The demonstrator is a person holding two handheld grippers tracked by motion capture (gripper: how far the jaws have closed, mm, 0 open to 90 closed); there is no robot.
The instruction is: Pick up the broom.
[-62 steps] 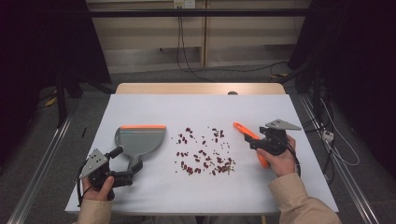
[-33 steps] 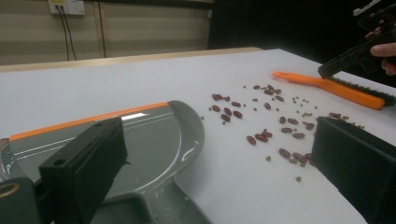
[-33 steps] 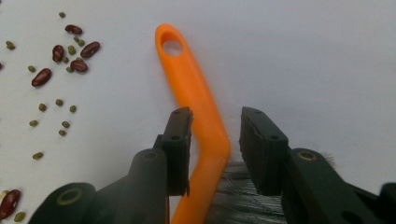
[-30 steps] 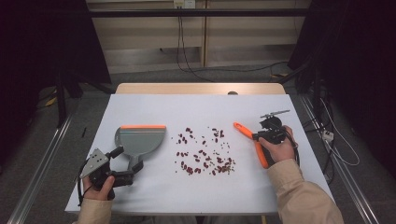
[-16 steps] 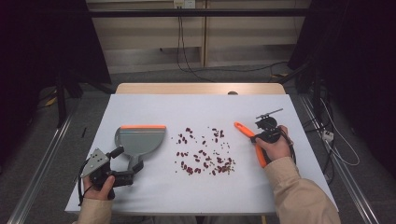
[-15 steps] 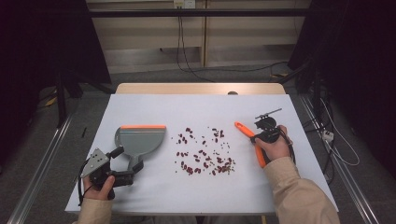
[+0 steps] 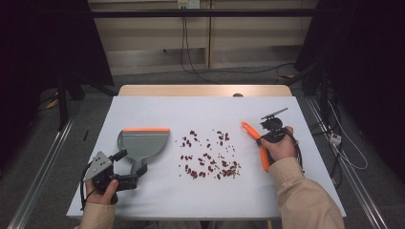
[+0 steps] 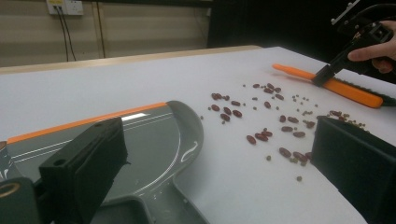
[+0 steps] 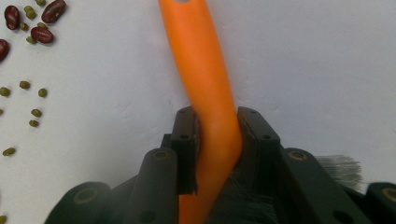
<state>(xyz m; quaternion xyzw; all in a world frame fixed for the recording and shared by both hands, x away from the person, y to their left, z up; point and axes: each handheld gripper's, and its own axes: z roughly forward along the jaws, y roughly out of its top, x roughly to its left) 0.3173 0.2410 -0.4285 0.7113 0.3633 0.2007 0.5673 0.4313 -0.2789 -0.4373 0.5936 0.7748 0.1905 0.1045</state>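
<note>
Orange brush (image 9: 208,93): my right hand-held gripper (image 9: 217,140) is clamping its handle, beside the beans (image 7: 207,155); my left hand-held gripper (image 7: 126,167) is gaping apart around the dustpan (image 7: 143,143) handle.

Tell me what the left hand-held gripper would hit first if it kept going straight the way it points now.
Probably the grey dustpan: the left hand-held gripper has its open jaws either side of the handle, pointing along the pan toward its orange edge. The scattered beans lie off to the right, though depth is hard to judge.
</note>
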